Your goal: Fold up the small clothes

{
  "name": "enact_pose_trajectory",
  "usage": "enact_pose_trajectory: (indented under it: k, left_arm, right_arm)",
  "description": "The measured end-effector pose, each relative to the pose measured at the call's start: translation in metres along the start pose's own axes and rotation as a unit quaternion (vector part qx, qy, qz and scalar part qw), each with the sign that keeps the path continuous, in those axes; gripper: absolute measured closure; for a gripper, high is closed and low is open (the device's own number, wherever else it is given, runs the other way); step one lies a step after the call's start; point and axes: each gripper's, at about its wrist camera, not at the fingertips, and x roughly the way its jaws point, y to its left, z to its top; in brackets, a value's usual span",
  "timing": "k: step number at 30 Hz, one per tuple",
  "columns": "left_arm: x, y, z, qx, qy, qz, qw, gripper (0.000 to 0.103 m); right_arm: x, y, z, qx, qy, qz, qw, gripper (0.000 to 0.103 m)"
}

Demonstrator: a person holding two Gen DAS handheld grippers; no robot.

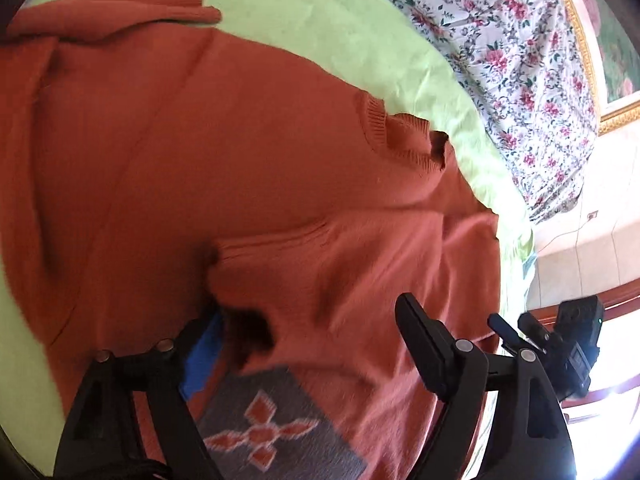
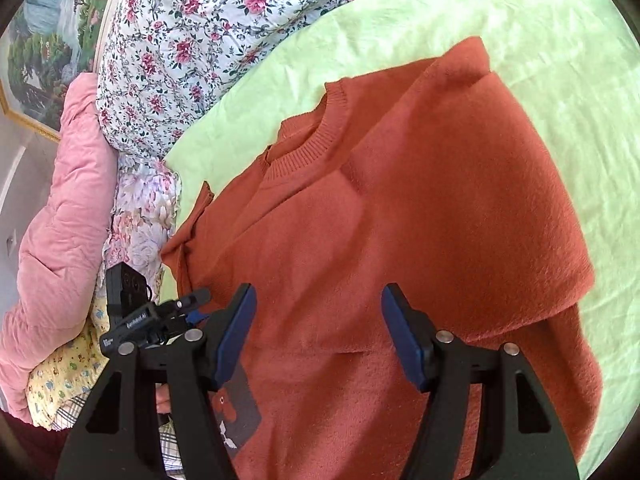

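A: What's around you on the bed?

B: You're over a bed spread with a pale green sheet (image 2: 540,80). In the right wrist view, going left to right, you've got a framed landscape painting (image 2: 44,40) on the wall, a pink quilted duvet (image 2: 60,216) bunched at the edge, a white floral-print quilt (image 2: 192,40), then the green sheet.

A: And the garment?

B: The rust-orange knitted sweater (image 2: 400,208) lies on the sheet under both tools, ribbed neckline (image 2: 308,136) pointing toward the floral quilt. One side is folded over the body, and a grey patch with an orange diamond pattern (image 1: 272,436) shows near your left tool.

A: How's my left gripper?

B: Your left gripper (image 1: 308,352) has its fingers spread wide, but a fold of the sweater drapes over the blue-padded finger (image 1: 200,360); the other finger stands clear above the knit.

A: The right one?

B: Your right gripper (image 2: 320,332) is spread apart just above the sweater's lower half, clamping nothing. The left tool sits just beside it, at the sweater's edge.
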Motion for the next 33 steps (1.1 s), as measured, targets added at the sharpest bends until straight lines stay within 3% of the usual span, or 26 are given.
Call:
enact_pose_trajectory:
  k: [1, 2, 3, 4, 8, 12, 16, 19, 23, 26, 27, 28, 30, 33]
  left_arm:
    - [0.003, 0.0, 0.003, -0.006, -0.003, -0.005, 1.0, 0.023]
    - [0.002, 0.0, 0.003, -0.003, -0.011, -0.006, 0.9999, 0.039]
    - [0.003, -0.002, 0.004, 0.011, -0.017, 0.0, 0.9998, 0.085]
    - [0.004, -0.006, 0.005, 0.03, -0.007, 0.017, 0.9994, 0.103]
    - [-0.036, -0.003, 0.004, 0.064, -0.065, 0.043, 0.9949, 0.101]
    - [-0.037, 0.024, 0.007, 0.053, -0.048, 0.071, 0.9949, 0.101]
    - [-0.051, 0.022, 0.007, 0.055, -0.081, 0.071, 0.9927, 0.101]
    - [-0.053, 0.027, 0.007, 0.046, -0.086, 0.092, 0.991, 0.101]
    - [-0.051, 0.032, 0.005, 0.041, -0.074, 0.089, 0.9924, 0.101]
    - [-0.05, 0.03, 0.004, 0.044, -0.075, 0.093, 0.9919, 0.101]
    - [-0.05, 0.03, 0.004, 0.04, -0.074, 0.09, 0.9923, 0.101]
    - [-0.05, 0.028, 0.004, 0.04, -0.073, 0.083, 0.993, 0.101]
    - [-0.05, 0.014, 0.003, 0.056, -0.075, 0.068, 0.9933, 0.101]
    - [-0.037, -0.004, 0.0, 0.091, -0.065, 0.089, 0.9897, 0.101]
  right_arm:
    - [-0.001, 0.0, 0.001, 0.002, -0.002, -0.001, 1.0, 0.036]
    - [-0.002, -0.001, 0.002, 0.002, -0.004, -0.002, 1.0, 0.036]
    - [-0.005, -0.001, 0.003, 0.001, -0.008, -0.005, 1.0, 0.036]
    - [-0.007, -0.001, 0.004, 0.0, -0.012, -0.009, 1.0, 0.036]
    - [-0.025, -0.008, 0.01, 0.003, -0.042, -0.044, 0.998, 0.036]
    - [-0.037, -0.026, 0.018, 0.017, -0.074, -0.097, 0.992, 0.036]
    - [-0.03, -0.039, 0.035, 0.028, -0.069, -0.138, 0.988, 0.036]
    - [-0.023, -0.042, 0.05, 0.018, -0.072, -0.152, 0.986, 0.036]
    - [-0.005, -0.048, 0.067, 0.003, -0.059, -0.176, 0.983, 0.036]
    - [0.017, -0.059, 0.076, -0.003, -0.03, -0.199, 0.979, 0.036]
    - [0.023, -0.063, 0.078, -0.002, -0.016, -0.201, 0.979, 0.046]
    - [0.025, -0.064, 0.08, -0.008, -0.012, -0.202, 0.979, 0.095]
    - [0.009, -0.067, 0.086, 0.004, -0.031, -0.196, 0.98, 0.093]
    - [-0.006, -0.074, 0.09, 0.021, -0.054, -0.211, 0.976, 0.093]
